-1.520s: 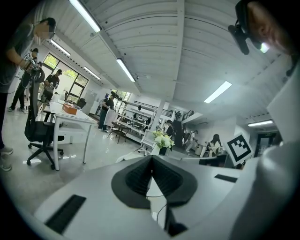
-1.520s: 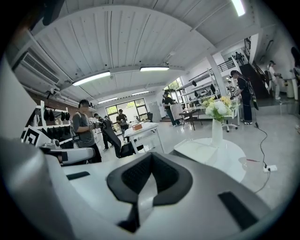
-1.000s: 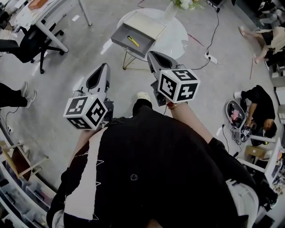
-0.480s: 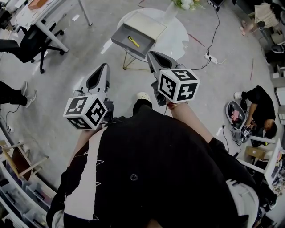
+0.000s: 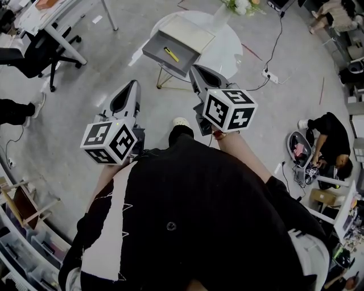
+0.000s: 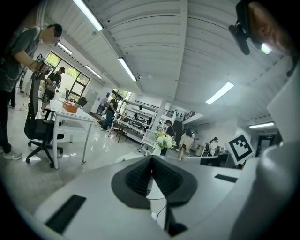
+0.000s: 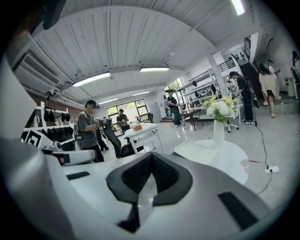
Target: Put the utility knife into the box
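The yellow utility knife (image 5: pixel 170 54) lies inside an open grey box (image 5: pixel 161 61) at the near edge of a round white table (image 5: pixel 224 48). A cream lid (image 5: pixel 185 31) lies just behind the box. Both grippers hang in the air in front of my chest, short of the table and apart from the box. The left gripper (image 5: pixel 134 84) is shut and holds nothing, and the left gripper view shows its pads (image 6: pixel 140 176) meeting. My right gripper (image 5: pixel 195 69) points toward the box, also shut and empty, with its pads (image 7: pixel 161 176) closed together.
A vase of flowers (image 5: pixel 219 14) stands at the table's far side. A power strip (image 5: pixel 271 75) and its cable lie on the floor right of the table. An office chair (image 5: pixel 40 54) and desk (image 5: pixel 62 23) stand at upper left. A person (image 5: pixel 333 133) sits on the floor at right.
Both grippers stay shut and hardly move. A person at the upper right has moved further toward the corner.
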Demonstrator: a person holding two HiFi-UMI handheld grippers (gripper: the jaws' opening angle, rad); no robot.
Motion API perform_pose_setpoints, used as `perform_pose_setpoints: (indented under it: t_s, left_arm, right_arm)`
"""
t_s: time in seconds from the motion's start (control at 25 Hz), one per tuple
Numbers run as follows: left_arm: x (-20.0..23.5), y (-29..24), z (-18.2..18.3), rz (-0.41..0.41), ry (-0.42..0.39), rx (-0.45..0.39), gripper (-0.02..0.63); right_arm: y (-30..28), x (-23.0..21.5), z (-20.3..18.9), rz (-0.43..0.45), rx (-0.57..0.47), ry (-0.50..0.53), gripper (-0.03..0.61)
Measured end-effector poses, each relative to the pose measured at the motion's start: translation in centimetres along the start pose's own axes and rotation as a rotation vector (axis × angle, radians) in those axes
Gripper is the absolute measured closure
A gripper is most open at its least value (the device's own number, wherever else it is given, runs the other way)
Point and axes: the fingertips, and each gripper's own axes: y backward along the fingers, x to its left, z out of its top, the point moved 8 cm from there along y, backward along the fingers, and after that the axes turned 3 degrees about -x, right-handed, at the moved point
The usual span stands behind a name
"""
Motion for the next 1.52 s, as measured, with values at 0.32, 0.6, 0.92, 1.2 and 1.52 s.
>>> perform_pose_setpoints:
  t_s: [0.32,0.6,0.92,1.2,1.52]
  left_arm:
    - [0.0,-2.3,0.4,-0.009,0.001,-0.007,0.603]
    - [-0.7,-4.8,0.5,-0.013,0.009,-0.003,0.603]
    - [-0.8,-6.7,-0.1,-0.012,0.022,0.015,0.603]
    - [-0.5,-7.6,-0.3,-0.011,0.028,0.028,0.603]
    - [-0.9,-8.1,-0.7,-0.007,0.032,0.03,0.603]
  right_arm:
    - [-1.1,-1.2,0.9,0.007,0.012,0.037,0.574]
    - [-1.9,-3.3,1.9,0.009,0.023,0.045,0.574]
    - [-2.6,-4.9,1.9,0.003,0.044,0.046,0.574]
    - [-3.3,-5.7,1.8,-0.003,0.059,0.042,0.574]
    - [-3.2,-6.4,1.6,-0.003,0.066,0.042,0.574]
